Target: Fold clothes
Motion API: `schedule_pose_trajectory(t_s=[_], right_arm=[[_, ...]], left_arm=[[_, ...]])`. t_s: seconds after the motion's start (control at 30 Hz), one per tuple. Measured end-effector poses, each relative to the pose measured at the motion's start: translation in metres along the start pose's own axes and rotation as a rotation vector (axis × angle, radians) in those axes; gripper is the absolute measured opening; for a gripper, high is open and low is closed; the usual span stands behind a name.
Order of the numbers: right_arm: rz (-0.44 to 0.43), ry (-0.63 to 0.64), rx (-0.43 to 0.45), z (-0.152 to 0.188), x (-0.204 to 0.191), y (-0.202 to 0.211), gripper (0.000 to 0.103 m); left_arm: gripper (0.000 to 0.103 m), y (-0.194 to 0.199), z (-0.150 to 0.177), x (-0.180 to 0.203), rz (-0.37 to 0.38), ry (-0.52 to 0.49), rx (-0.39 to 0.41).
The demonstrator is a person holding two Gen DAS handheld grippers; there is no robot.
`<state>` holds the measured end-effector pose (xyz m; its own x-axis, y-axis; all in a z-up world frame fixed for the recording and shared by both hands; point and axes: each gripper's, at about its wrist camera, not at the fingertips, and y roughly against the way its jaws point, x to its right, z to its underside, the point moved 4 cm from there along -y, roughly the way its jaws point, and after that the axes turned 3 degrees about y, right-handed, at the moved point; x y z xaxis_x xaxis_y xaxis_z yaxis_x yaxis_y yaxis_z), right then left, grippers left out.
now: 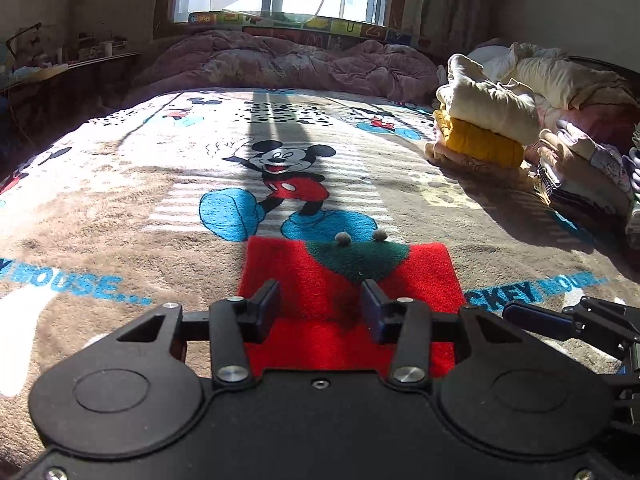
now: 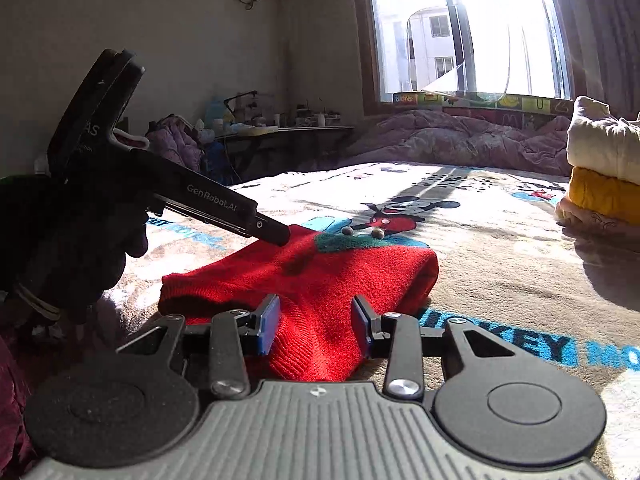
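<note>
A folded red knit garment (image 1: 348, 292) with a dark green patch and two small grey pompoms lies flat on the Mickey Mouse blanket (image 1: 120, 200). My left gripper (image 1: 320, 308) is open, its jaws just above the garment's near part. In the right wrist view the garment (image 2: 320, 280) lies ahead, and my right gripper (image 2: 316, 324) is open over its near right corner. The left gripper (image 2: 276, 236) shows there too, held by a dark-gloved hand, its tip over the garment's far left edge.
A stack of folded clothes, cream on yellow (image 1: 480, 120), stands at the right, with more piled garments (image 1: 580, 168) beside it. A crumpled pink quilt (image 1: 288, 60) lies along the far edge under the window. A cluttered desk (image 2: 280, 124) stands at the left wall.
</note>
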<state>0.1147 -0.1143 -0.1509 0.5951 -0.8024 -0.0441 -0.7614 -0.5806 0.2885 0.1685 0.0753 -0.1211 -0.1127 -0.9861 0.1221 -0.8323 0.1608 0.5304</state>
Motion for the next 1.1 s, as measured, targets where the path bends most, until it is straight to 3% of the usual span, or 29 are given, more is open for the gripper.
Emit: schedule_pose_trajectory(t_s=[0.17, 0.37, 0.47, 0.53, 0.6, 0.7, 0.77, 0.97, 1.03, 1.1], right_arm=[[0.032, 0.015, -0.009, -0.036, 0.032, -0.046, 0.039], [0.023, -0.123, -0.158, -0.032, 0.065, -0.098, 0.037], [0.011, -0.196, -0.247, -0.025, 0.078, -0.119, 0.036], [0.039, -0.212, -0.237, -0.030, 0.077, -0.109, 0.037], [0.075, -0.209, -0.254, -0.034, 0.078, -0.102, 0.037], [0.130, -0.173, -0.298, -0.034, 0.075, -0.098, 0.047], [0.153, -0.170, -0.322, -0.033, 0.075, -0.096, 0.050], [0.172, -0.143, -0.330, -0.037, 0.070, -0.088, 0.055], [0.169, -0.138, -0.329, -0.039, 0.067, -0.087, 0.056], [0.170, -0.124, -0.328, -0.041, 0.064, -0.086, 0.056]], left_arm=[[0.043, 0.004, 0.016, 0.006, 0.011, -0.021, 0.012], [0.044, -0.019, 0.041, 0.009, -0.036, -0.011, -0.070], [0.044, -0.001, 0.034, 0.010, -0.052, -0.028, 0.008], [0.044, 0.004, 0.035, 0.006, -0.059, -0.005, 0.039], [0.050, -0.004, 0.043, 0.000, -0.075, 0.017, -0.001], [0.052, -0.008, 0.049, 0.008, -0.108, -0.062, -0.027], [0.052, 0.004, 0.040, 0.014, -0.091, -0.033, 0.010], [0.052, 0.023, 0.032, 0.047, -0.034, -0.087, 0.105], [0.052, 0.021, 0.038, 0.057, -0.016, -0.114, 0.096], [0.053, 0.008, 0.049, 0.057, -0.020, -0.113, 0.038]])
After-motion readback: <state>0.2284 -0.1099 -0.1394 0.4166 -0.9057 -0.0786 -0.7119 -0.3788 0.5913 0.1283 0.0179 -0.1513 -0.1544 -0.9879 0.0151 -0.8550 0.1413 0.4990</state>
